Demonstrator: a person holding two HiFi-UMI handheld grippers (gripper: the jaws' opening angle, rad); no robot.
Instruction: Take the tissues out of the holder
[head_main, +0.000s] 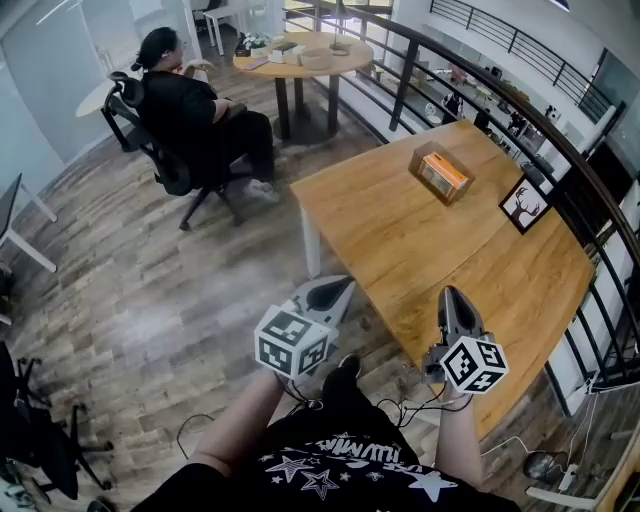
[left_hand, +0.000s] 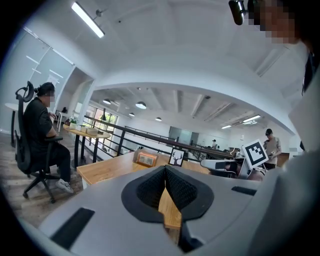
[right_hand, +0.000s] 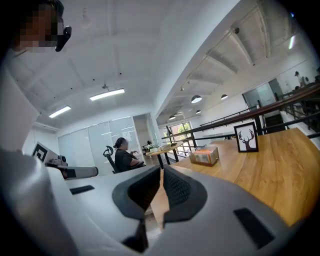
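The tissue holder (head_main: 441, 172), a wooden box with an orange tissue pack inside, stands at the far end of the wooden table (head_main: 420, 250). It shows small in the left gripper view (left_hand: 146, 158) and in the right gripper view (right_hand: 205, 155). My left gripper (head_main: 335, 290) (left_hand: 165, 172) hovers off the table's near left corner, shut, with nothing between its pads. My right gripper (head_main: 450, 295) (right_hand: 161, 172) is over the table's near edge, also shut and empty. Both point toward the holder from well short of it.
A framed deer picture (head_main: 524, 205) stands right of the holder, by the black railing (head_main: 560, 150). A person sits in an office chair (head_main: 195, 115) at the far left beside a round table (head_main: 300, 55). Cables lie on the floor by my feet.
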